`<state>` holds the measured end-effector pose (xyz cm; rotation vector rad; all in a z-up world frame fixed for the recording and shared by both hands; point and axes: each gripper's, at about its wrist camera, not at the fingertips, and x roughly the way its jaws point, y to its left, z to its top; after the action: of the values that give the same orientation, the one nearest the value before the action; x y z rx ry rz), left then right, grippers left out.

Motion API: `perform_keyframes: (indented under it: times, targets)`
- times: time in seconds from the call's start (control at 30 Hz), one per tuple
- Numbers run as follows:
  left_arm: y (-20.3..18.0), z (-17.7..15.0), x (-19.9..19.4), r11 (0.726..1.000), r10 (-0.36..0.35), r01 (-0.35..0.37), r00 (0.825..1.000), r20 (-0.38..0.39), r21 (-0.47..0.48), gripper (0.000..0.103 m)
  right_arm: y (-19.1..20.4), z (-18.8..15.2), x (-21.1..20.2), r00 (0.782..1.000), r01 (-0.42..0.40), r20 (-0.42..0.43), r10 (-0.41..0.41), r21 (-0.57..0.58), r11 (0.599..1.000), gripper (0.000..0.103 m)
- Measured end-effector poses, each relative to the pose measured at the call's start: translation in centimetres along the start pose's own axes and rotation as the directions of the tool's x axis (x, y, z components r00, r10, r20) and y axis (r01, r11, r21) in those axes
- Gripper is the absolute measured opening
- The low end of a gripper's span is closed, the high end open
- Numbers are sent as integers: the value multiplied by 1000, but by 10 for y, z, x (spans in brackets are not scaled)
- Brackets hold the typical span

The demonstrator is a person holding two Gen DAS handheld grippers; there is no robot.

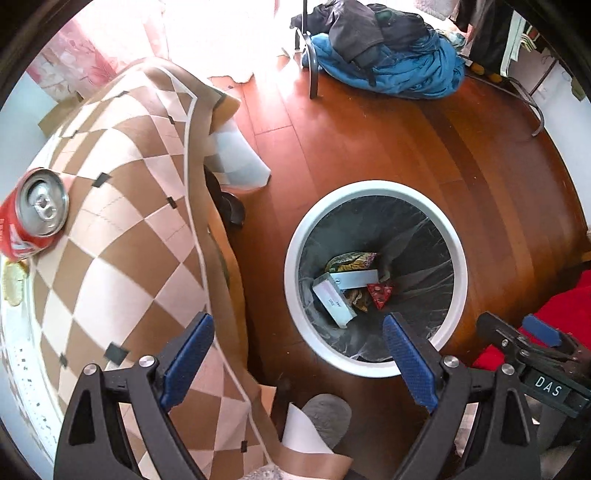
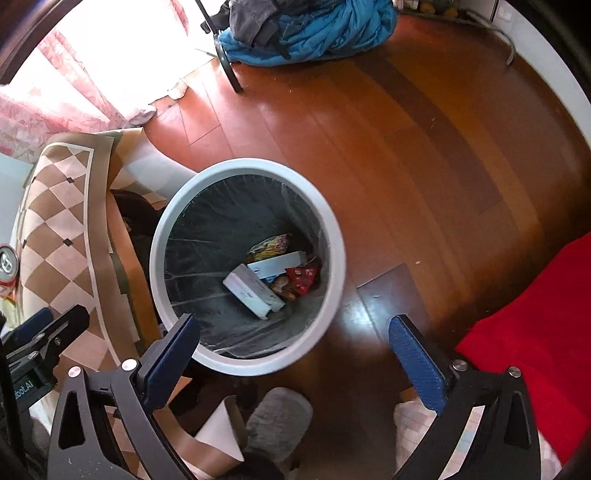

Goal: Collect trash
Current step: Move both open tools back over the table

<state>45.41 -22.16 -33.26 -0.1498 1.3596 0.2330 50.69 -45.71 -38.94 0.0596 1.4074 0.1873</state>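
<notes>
Left wrist view: left gripper [image 1: 297,360] jaws spread, empty, red can [image 1: 31,214] upright on the bench [image 1: 122,229] far left, nearer this hand; right wrist view: right gripper [image 2: 293,363] jaws likewise spread, empty, beside bin [image 2: 338,273] holding wrappers.

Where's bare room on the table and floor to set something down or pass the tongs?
Free: the checkered tablecloth between the red can and the table's edge, and the wood floor between the bin and the blue bedding. Crowded: the bin's bottom, filled with a white box and wrappers, and the red cloth side.
</notes>
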Motion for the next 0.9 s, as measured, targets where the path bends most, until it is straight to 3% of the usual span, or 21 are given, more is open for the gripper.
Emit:
perform_keyframes:
  times: [0.2,0.53,0.77,0.9]
  targets:
    - [-1,-7,-18,1000,4,-5,999,33,10,93,6,-6,-24,999,48,28,-47,-25,999,103]
    - [5,-13,-67,1000,-17,17,995,102,1,93,18,-17,-81,994,59,95,-55,-38,998,103]
    - [21,-26,-125,1000,-5,5,982,186,1,93,39,-30,-149,984,-12,178,20,-45,999,103]
    - [55,-34,-162,999,-6,18,966,257,-47,93,70,-38,-190,970,-74,227,90,-77,994,103]
